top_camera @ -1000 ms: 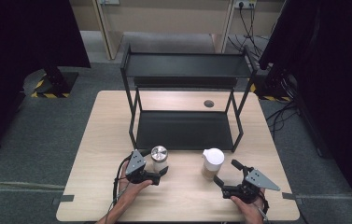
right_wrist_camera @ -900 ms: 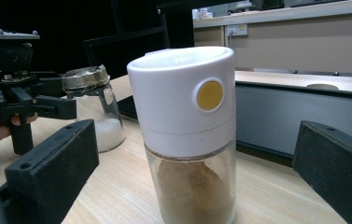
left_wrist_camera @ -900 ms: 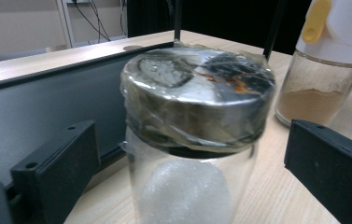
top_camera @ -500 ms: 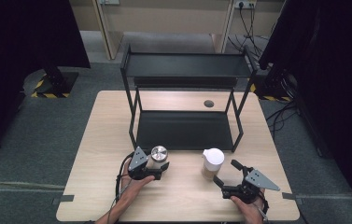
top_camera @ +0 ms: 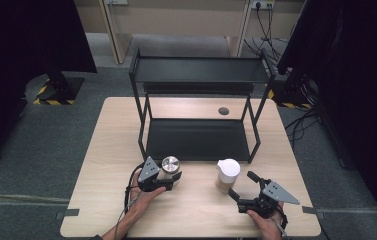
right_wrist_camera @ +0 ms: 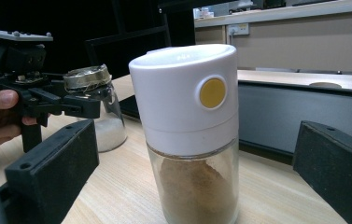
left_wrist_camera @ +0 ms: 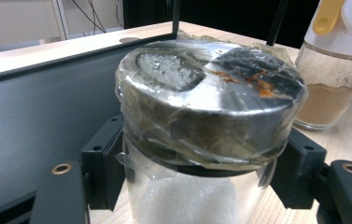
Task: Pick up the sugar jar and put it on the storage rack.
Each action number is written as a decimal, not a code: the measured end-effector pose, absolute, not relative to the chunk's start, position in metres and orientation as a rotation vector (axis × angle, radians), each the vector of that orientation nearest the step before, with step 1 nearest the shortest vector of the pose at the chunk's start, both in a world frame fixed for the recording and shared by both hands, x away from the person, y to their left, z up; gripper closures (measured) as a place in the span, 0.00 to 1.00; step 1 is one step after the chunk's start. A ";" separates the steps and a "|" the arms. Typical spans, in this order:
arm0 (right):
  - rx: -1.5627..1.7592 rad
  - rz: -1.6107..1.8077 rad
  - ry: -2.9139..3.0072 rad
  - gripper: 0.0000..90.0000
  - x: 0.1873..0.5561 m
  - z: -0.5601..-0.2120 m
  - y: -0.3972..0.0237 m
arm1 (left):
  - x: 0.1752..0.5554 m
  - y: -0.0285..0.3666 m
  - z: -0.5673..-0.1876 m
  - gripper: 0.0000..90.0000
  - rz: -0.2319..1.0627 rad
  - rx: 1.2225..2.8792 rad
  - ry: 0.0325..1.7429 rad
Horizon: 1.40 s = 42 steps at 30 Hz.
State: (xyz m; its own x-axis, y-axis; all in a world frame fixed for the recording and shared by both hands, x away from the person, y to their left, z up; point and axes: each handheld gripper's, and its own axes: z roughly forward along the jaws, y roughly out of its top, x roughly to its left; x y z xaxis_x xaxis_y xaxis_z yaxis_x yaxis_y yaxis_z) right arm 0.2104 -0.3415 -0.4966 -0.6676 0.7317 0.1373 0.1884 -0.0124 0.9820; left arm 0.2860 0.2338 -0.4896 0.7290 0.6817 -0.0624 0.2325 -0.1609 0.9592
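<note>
The left tool [top_camera: 168, 176] has just been closing and now clamps the glass shaker jar [left_wrist_camera: 197, 140] below its lid, black pads pressed against both sides. The jar is a clear, round cylinder holding white grains, with a flat metal cap wrapped in wrinkled clear film. It stands on the pale wood-grain bench [top_camera: 101, 200], just in front of the black metal shelf rack [top_camera: 198, 75]. The right tool [top_camera: 243, 187] has its jaws wide apart, one on either side of the spice dispenser [right_wrist_camera: 190, 135] without touching it: a clear glass base with brown powder under a smooth white plastic top bearing a round yellow button. The two containers stand well apart. The rack's lower tray lies just behind both; bare bench extends toward the person and out to each side edge.
</note>
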 end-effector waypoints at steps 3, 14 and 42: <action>0.954 1.725 1.849 0.01 0.210 -0.497 -0.342 | 0.286 0.233 -0.488 0.34 0.470 1.737 0.722; 0.953 1.729 1.846 0.01 0.210 -0.497 -0.342 | 0.286 0.235 -0.482 0.34 0.451 1.730 0.704; 0.956 1.729 1.845 0.01 0.210 -0.498 -0.341 | 0.290 0.245 -0.450 0.34 0.426 1.690 0.686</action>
